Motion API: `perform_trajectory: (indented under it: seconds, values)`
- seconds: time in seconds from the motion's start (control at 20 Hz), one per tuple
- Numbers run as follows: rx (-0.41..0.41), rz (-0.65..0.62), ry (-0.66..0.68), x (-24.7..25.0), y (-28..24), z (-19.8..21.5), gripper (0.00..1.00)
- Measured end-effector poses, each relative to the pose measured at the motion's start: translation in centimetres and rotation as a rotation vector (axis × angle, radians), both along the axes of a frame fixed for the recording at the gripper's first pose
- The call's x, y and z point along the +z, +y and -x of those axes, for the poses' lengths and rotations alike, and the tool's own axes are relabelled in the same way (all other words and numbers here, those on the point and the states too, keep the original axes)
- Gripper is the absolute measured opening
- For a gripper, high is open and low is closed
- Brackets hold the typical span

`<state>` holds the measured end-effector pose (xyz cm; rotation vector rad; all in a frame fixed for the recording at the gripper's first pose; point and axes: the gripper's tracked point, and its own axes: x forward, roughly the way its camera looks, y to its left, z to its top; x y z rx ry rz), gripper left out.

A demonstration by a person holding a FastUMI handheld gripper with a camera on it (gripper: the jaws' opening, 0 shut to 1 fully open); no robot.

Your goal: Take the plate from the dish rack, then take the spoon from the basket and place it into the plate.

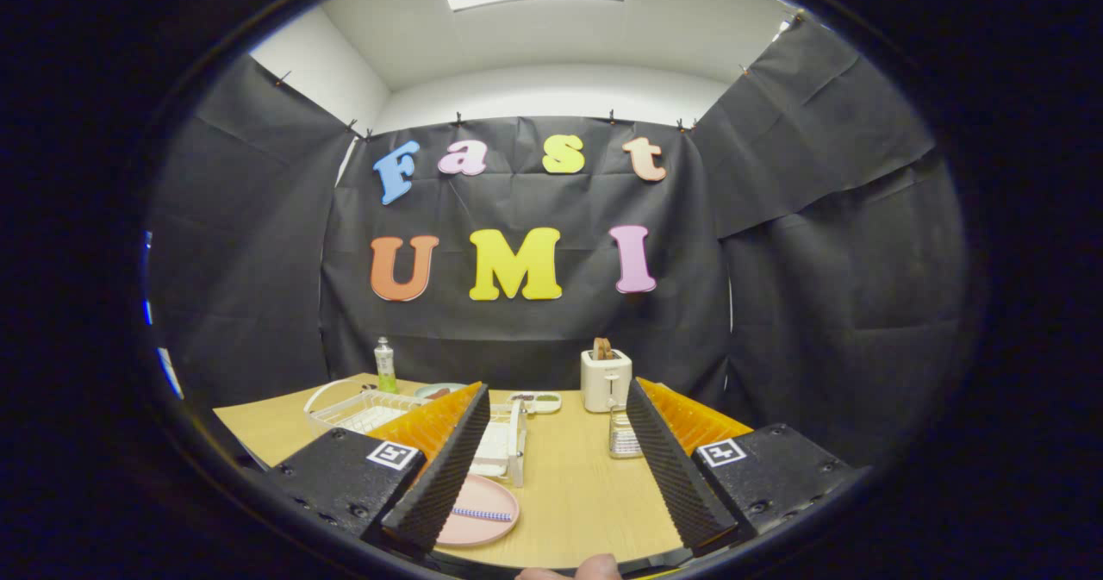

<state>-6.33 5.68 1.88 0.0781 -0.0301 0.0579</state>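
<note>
A pink plate (491, 524) lies flat on the wooden table (577, 494), partly hidden behind my left finger. Across the plate lies the spoon (482, 514), of which I see a blue-and-white patterned handle. The white dish rack (366, 409) stands beyond the plate at the left, with its end wall (518, 442) just past the plate. A small see-through wire basket (622, 438) stands close to my right finger. My gripper (557, 392) is open wide above the table, with nothing between its fingers.
A white toaster (605, 379) with bread in it stands at the back of the table. A small bottle (384, 364), a bowl (438, 389) and a little divided tray (539, 402) sit behind the rack. A person's fingertip (595, 568) shows at the near edge.
</note>
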Motion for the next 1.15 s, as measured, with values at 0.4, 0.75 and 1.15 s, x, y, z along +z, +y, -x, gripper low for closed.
perform_trajectory:
  seconds: [0.4,0.75,1.15]
  values:
    - [0.022,-0.007,0.005,0.2,1.3,-0.2,1.0]
    - [0.022,0.001,0.008,0.1,1.7,-0.5,1.0]
    - [0.013,0.0,0.006,-0.1,1.3,-0.7,1.0]
